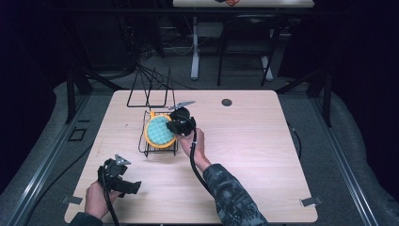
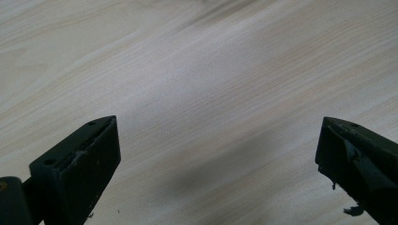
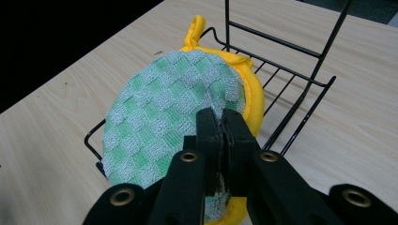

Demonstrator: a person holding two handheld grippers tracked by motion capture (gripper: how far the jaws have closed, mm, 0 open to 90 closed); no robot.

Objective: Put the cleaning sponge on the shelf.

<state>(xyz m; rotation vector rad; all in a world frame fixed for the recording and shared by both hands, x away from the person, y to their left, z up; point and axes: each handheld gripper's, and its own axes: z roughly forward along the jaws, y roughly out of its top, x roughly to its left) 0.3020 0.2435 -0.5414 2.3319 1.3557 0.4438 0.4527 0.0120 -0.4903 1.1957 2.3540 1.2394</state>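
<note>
A round pad (image 1: 158, 132) (image 3: 159, 117) with a green-and-white checked face, a yellow rim and a yellow loop stands tilted over the base of a black wire rack (image 1: 149, 151) (image 3: 300, 77). My right gripper (image 1: 175, 128) (image 3: 219, 117) is shut on the pad's right edge, its jaws pinching the fabric. My left gripper (image 1: 133, 187) (image 2: 218, 140) rests near the table's front left corner, open with nothing between its fingers and bare wood beneath them.
The rack's tall wire back (image 1: 148, 89) rises behind the pad near the wooden table's (image 1: 249, 141) far edge. A dark round hole (image 1: 227, 102) sits at the table's far middle. Beyond the table stands another desk's legs (image 1: 194, 52).
</note>
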